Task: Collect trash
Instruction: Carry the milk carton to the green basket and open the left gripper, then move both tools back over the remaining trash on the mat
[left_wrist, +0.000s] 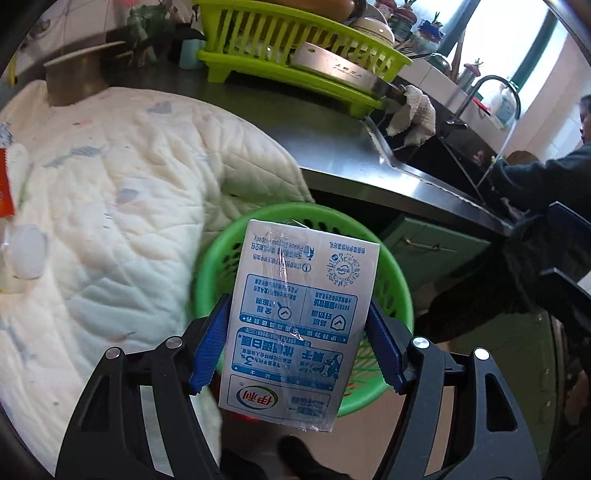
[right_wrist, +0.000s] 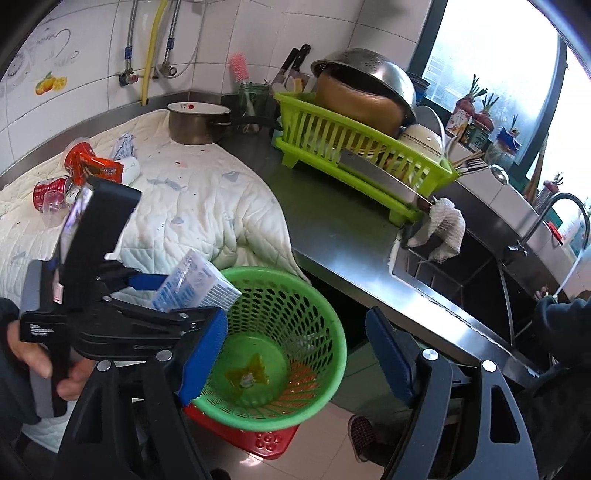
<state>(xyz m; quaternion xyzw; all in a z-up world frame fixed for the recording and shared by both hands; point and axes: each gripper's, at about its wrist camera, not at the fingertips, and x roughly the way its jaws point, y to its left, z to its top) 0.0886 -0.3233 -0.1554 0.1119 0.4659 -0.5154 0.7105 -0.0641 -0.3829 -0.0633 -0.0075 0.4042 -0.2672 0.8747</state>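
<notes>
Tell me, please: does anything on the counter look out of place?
Yes. A quilted white blanket is spread over the steel counter, one corner hanging over the edge beside the green basket. Crushed red cans and wrappers lie on it.

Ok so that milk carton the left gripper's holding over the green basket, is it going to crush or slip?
The milk carton looks fairly stiff: its faces stay flat between the left gripper's pads. Its glossy film, wrinkled on the front, could make it slippery. Probably empty and light, so it should drop easily into the green basket.

Both wrist views look down, close — share green basket (left_wrist: 391, 280) (right_wrist: 295, 295), counter (left_wrist: 332, 147) (right_wrist: 351, 236).
</notes>
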